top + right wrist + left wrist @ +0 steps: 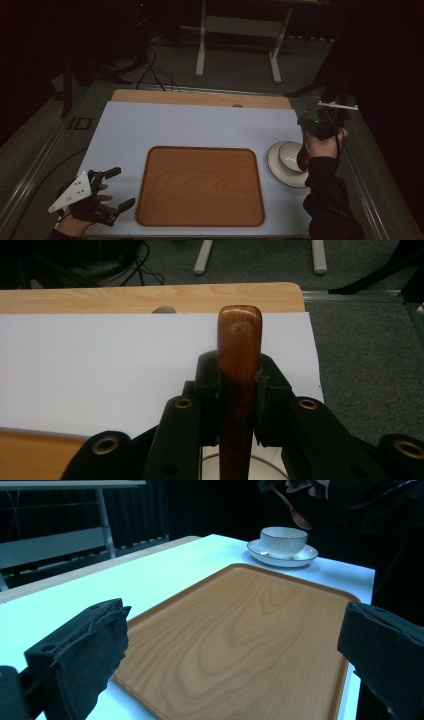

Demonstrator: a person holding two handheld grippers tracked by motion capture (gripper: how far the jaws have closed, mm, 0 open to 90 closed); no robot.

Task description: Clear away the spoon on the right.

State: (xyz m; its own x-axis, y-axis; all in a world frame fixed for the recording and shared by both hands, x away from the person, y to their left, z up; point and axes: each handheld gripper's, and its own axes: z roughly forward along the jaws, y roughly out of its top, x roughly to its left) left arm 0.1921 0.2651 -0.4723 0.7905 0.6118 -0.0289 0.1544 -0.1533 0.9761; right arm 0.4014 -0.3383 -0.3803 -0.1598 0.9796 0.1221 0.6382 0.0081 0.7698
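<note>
Over white table (150, 125), right tongs (306, 134) raised, gripping spoon (302, 156).

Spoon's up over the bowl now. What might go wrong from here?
The right gripper clamps the wooden spoon near its handle end, so the long free part might swing or slip. Its scoop hangs just above the bowl; dropping could knock the bowl on its saucer, which sits near the table edge.

A white counter (150, 125) carries a wooden tray (200, 186) at its middle. Just to the tray's right sits a white saucer (276, 165), with a bowl (291, 156) on it.
</note>
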